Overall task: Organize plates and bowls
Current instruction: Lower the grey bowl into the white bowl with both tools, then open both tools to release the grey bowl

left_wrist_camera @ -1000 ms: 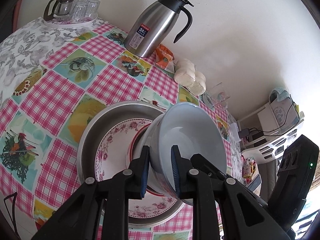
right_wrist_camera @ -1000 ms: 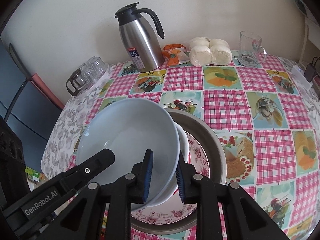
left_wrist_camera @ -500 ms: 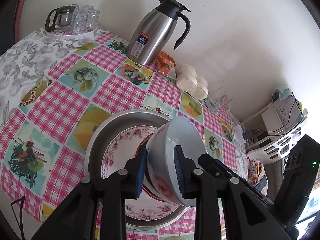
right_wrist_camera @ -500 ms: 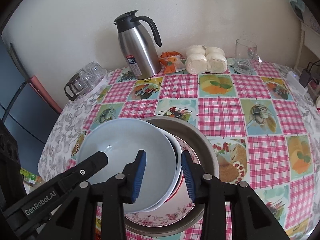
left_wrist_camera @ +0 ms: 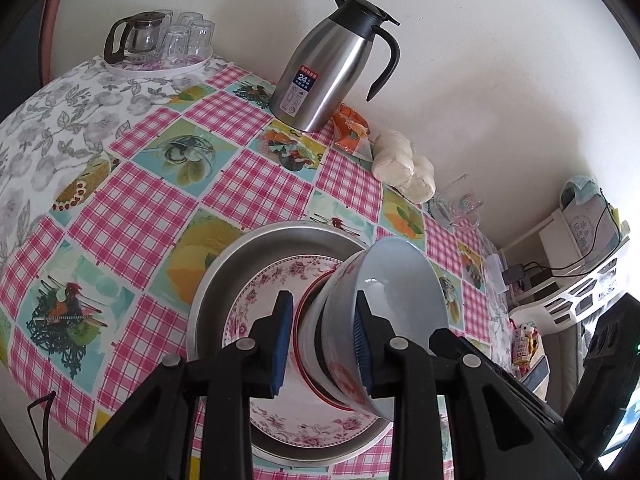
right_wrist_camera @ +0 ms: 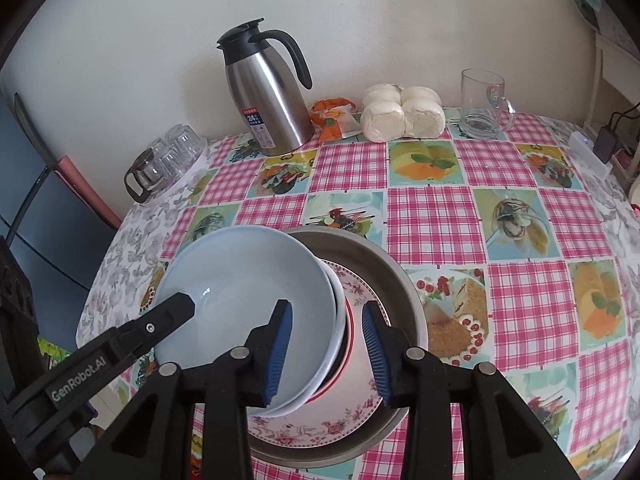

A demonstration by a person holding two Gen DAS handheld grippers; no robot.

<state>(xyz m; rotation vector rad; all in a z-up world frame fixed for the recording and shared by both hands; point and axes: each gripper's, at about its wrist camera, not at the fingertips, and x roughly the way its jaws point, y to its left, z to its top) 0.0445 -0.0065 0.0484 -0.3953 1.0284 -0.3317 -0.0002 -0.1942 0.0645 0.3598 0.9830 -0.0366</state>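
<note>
**Bowls nested on the plate, both grippers spread**

Pink-checked oilcloth covers the table (right_wrist_camera: 432, 216), with a steel thermos (right_wrist_camera: 266, 92), wrapped buns (right_wrist_camera: 402, 114) and a glass mug (right_wrist_camera: 482, 104) along the wall. Near its front edge we have a wide metal basin (right_wrist_camera: 400, 280) holding a floral plate (right_wrist_camera: 316, 428), and on that plate sit the stacked bowls.

We judge the stacking largely done. Our right gripper (right_wrist_camera: 326, 354) and left gripper (left_wrist_camera: 322, 344) each straddle the rim with jaws apart, blue pads clear of the ware as far as we can tell, so the pile rests under its own weight.

The blue bowl (right_wrist_camera: 248, 280) is smooth, pale and glossy inside; from the left wrist view its outer wall shows red flower motifs. It sits in a white bowl (right_wrist_camera: 338, 312) with a red-banded piece beneath, looking slightly off centre toward the basin's left side.
</note>
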